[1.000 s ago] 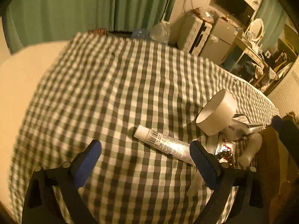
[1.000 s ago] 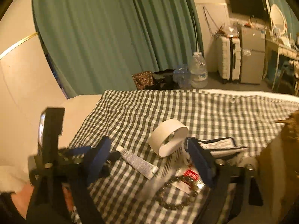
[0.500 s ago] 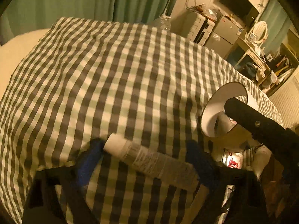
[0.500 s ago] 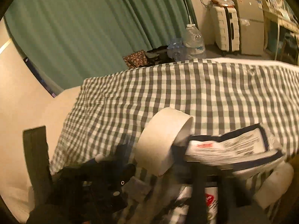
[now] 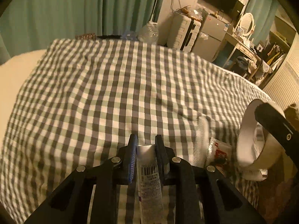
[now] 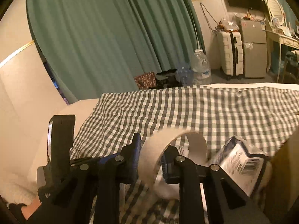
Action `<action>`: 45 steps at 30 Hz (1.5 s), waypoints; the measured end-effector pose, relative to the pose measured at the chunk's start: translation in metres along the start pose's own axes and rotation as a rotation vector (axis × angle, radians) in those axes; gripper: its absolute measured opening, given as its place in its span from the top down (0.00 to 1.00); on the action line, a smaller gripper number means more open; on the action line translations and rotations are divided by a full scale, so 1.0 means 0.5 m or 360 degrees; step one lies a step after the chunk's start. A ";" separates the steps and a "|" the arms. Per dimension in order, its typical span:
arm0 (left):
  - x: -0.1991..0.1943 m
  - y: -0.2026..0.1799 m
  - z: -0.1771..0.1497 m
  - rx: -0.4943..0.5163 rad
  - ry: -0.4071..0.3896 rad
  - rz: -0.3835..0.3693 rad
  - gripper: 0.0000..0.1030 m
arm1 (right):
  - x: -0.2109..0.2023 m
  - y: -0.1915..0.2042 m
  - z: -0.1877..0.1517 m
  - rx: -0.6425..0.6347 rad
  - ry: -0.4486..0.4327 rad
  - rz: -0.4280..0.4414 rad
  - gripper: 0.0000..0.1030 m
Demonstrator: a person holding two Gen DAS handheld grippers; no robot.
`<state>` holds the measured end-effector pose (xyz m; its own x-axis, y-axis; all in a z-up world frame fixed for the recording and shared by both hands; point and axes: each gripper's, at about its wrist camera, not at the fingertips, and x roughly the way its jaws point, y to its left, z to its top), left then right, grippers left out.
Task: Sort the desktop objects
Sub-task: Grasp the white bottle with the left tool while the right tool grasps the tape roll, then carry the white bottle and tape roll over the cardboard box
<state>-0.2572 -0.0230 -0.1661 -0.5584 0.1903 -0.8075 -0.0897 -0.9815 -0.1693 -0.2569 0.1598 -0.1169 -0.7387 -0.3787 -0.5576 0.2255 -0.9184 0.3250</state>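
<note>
Silver printed squeeze tube (image 5: 149, 175) sits pinched between closing jaws of left gripper (image 5: 146, 149), over green-checked cloth (image 5: 112, 93). Right gripper (image 6: 149, 154) closing on wall of white tape ring (image 6: 149, 160). Risk: thin wall slips out, tube squeezed too hard.

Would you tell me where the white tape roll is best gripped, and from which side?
Grip the white tape roll by its thin wall, one finger inside the ring and one outside, coming in from its open face. The whole ring looks too wide to span, while the band is slim. The right tool is closing its jaws on that wall.
</note>
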 end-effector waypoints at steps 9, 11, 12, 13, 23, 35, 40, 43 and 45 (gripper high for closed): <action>-0.147 -0.028 -0.016 0.0128 -0.0162 0.0034 0.81 | -0.113 0.040 -0.013 -0.0039 0.0003 -0.0022 0.95; -0.185 -0.030 -0.029 0.0147 -0.0205 0.0033 0.81 | -0.148 0.051 -0.022 -0.0045 -0.0004 -0.0020 0.95; -0.198 -0.030 -0.032 0.0153 -0.0220 0.0030 0.81 | -0.170 0.061 -0.026 -0.0057 -0.0009 -0.0026 0.95; -0.212 -0.030 -0.035 0.0158 -0.0235 0.0027 0.81 | -0.187 0.067 -0.031 -0.0066 -0.0013 -0.0029 0.95; -0.349 -0.033 -0.080 0.0185 -0.0378 0.0015 0.81 | -0.359 0.103 -0.076 -0.0055 -0.0076 -0.0047 0.95; -0.537 -0.085 -0.100 0.0247 -0.0584 0.0007 0.81 | -0.511 0.171 -0.053 -0.0178 -0.0248 -0.0054 0.95; -0.596 -0.121 -0.095 0.0280 -0.0650 -0.0023 0.81 | -0.573 0.183 -0.036 -0.0205 -0.0335 -0.0061 0.95; -0.626 -0.151 -0.088 0.0303 -0.0689 -0.0050 0.81 | -0.602 0.178 -0.026 -0.0223 -0.0367 -0.0083 0.95; -0.642 -0.173 -0.083 0.0315 -0.0703 -0.0082 0.81 | -0.620 0.172 -0.022 -0.0242 -0.0387 -0.0106 0.95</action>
<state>-0.0360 0.0017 0.0845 -0.8419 0.2535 -0.4764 -0.2580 -0.9645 -0.0573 -0.0015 0.1967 0.0753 -0.8814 -0.2952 -0.3687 0.2503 -0.9539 0.1654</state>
